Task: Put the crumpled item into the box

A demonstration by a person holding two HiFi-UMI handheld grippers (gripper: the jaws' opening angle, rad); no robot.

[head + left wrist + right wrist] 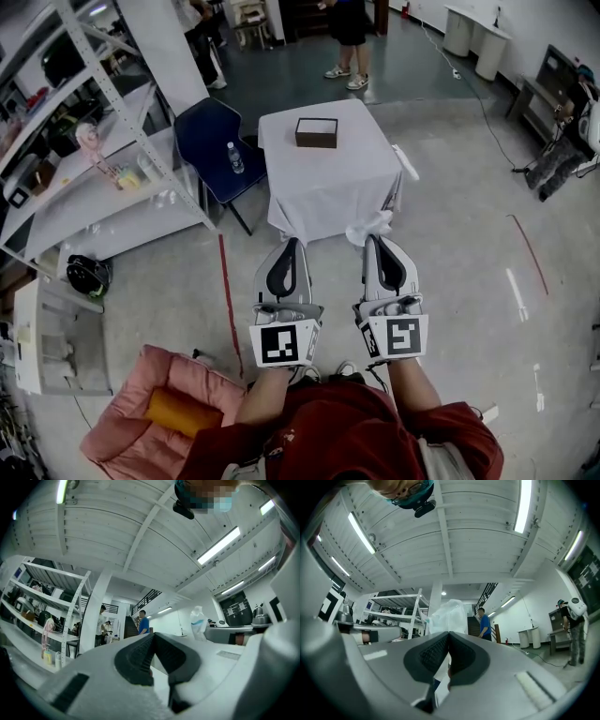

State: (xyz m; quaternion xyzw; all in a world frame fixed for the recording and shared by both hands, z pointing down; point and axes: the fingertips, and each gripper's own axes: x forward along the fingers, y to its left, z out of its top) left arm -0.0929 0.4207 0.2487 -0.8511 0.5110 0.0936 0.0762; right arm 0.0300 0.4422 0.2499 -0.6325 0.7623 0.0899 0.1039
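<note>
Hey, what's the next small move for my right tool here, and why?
Probably carry the right tool forward toward the box: it is shut on the crumpled item, and the box stands farther ahead on the table.

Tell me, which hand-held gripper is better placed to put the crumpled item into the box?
Right. The right hand-held gripper is shut on the white crumpled item, facing the box on the table. The left hand-held gripper is shut with nothing in it.
</note>
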